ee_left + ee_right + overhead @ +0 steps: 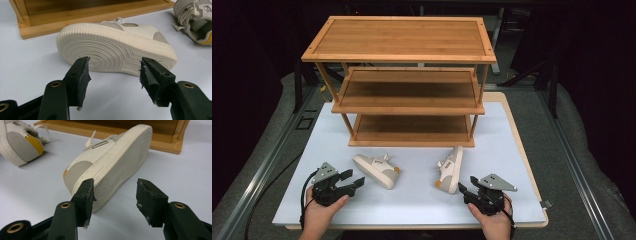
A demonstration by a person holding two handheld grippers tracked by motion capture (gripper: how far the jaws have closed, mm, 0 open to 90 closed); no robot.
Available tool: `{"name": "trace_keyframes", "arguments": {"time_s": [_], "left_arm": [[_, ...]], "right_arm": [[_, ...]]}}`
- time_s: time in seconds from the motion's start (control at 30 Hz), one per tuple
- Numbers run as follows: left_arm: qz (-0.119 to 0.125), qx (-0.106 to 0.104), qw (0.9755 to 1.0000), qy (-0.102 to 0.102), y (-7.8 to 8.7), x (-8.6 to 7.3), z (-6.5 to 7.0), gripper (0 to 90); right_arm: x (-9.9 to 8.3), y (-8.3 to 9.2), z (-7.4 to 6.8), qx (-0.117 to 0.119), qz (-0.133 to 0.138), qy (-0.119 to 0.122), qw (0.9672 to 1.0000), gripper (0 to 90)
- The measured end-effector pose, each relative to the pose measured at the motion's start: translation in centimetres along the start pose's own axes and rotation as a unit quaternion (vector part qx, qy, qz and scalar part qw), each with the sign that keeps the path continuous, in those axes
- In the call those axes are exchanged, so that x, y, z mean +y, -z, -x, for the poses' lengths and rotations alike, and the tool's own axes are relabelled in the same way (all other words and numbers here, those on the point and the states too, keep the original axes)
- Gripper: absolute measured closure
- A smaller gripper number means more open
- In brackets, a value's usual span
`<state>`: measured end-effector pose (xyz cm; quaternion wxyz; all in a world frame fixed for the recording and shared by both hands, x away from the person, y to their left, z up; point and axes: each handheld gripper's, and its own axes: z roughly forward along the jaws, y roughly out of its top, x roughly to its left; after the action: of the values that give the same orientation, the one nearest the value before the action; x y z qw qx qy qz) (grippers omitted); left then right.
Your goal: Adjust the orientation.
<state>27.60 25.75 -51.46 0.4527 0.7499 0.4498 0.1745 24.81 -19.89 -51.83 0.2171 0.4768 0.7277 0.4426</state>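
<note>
Two white and grey sneakers lie on their sides on the pale table top. The left sneaker turns its ribbed sole toward my left gripper, which stands open just short of it, nothing between the jaws. The right sneaker shows its sole and heel to my right gripper, also open, with its left fingertip close to the heel end. A hand holds each gripper near the table's front edge.
A three-tier wooden shelf stands behind the shoes, its bottom board just past them. In each gripper view the other sneaker lies off to a side. The table's front edge is near the hands.
</note>
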Motion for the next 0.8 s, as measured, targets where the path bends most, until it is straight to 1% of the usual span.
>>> {"name": "trace_keyframes", "arguments": {"time_s": [0.13, 0.17, 0.23, 0.3, 0.37, 0.47, 0.5, 0.6, 0.67, 0.7, 0.8], "left_arm": [[-0.001, 0.005, 1.0000, -0.005, 0.1, 0.1, 0.1, 39.4], [0.000, 0.008, 0.9999, -0.008, 0.1, 0.2, 0.2, 38.6], [-0.004, 0.005, 1.0000, -0.005, 0.2, 0.3, 0.2, 38.1], [-0.003, 0.005, 1.0000, -0.003, 0.3, 0.4, 0.4, 38.0], [0.000, 0.000, 1.0000, -0.003, 0.4, 0.6, 0.6, 38.0], [0.003, -0.003, 1.0000, -0.008, 0.5, 1.0, 0.9, 38.0], [0.006, 0.000, 0.9999, -0.012, 0.4, 1.1, 1.0, 38.0], [0.009, 0.003, 0.9999, -0.013, 0.3, 1.7, 1.0, 37.9], [0.014, 0.004, 0.9999, -0.008, 0.3, 2.2, 1.0, 36.9], [0.012, 0.001, 0.9999, -0.009, 0.2, 2.4, 1.0, 36.8], [0.007, 0.003, 0.9999, -0.014, -0.1, 2.9, 1.4, 36.4]], "right_arm": [[0.0, 0.1, 0.1, 0.004, 0.006, -0.003, 1.0000, 48.1], [0.0, 0.1, 0.1, 0.002, 0.010, 0.001, 1.0000, 48.1], [0.1, 0.3, 0.0, 0.004, 0.018, -0.001, 0.9998, 48.1], [0.1, 0.4, 0.0, 0.003, 0.018, -0.002, 0.9998, 48.1], [0.1, 0.4, 0.0, 0.004, 0.018, -0.002, 0.9998, 48.2], [0.1, 0.4, 0.0, 0.005, 0.017, -0.005, 0.9998, 48.3], [0.1, 0.4, 0.0, 0.006, 0.017, -0.005, 0.9998, 48.2], [0.0, 0.3, 0.0, 0.006, 0.015, -0.007, 0.9998, 48.2], [0.0, 0.4, 0.0, 0.006, 0.016, -0.005, 0.9998, 48.2], [0.0, 0.4, 0.0, 0.006, 0.018, -0.003, 0.9998, 48.2], [0.0, 0.4, 0.1, 0.007, 0.018, -0.008, 0.9998, 48.3]]}}
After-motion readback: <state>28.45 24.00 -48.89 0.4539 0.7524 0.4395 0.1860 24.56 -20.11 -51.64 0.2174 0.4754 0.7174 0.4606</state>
